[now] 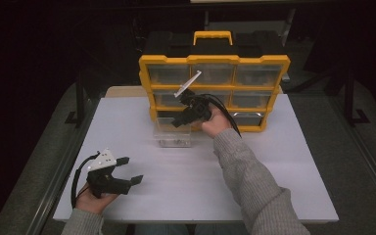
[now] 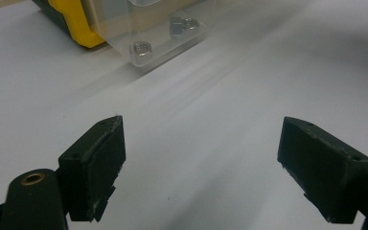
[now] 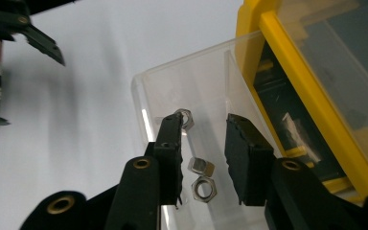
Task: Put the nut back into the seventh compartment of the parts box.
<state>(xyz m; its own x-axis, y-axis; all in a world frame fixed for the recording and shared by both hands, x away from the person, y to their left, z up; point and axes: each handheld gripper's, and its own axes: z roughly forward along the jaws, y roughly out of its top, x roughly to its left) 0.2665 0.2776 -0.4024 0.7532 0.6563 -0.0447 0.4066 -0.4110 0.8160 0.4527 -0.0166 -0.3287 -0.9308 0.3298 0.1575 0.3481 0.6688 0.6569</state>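
A clear plastic drawer (image 1: pixel 174 136) stands on the white table in front of a yellow organiser (image 1: pixel 214 60). Three steel nuts lie in the drawer (image 3: pixel 191 72): one nut (image 3: pixel 187 118) by my left jaw's tip, two nuts (image 3: pixel 202 177) lower down. My right gripper (image 1: pixel 178 121) hangs over the drawer and points down into it. In the right gripper view its jaws (image 3: pixel 206 117) stand a narrow gap apart, with nothing pressed between the pads. My left gripper (image 1: pixel 133 169) rests at the table's front left, wide open and empty (image 2: pixel 202 124). It faces the drawer (image 2: pixel 163 28) and its nuts (image 2: pixel 142 48).
The organiser has rows of clear drawers, a black top and a yellow handle (image 1: pixel 212 35); the slot (image 1: pixel 169 113) behind the pulled-out drawer is vacant. The white table (image 1: pixel 254 171) spreads between my hands. Dark floor and metal frame rails surround the table.
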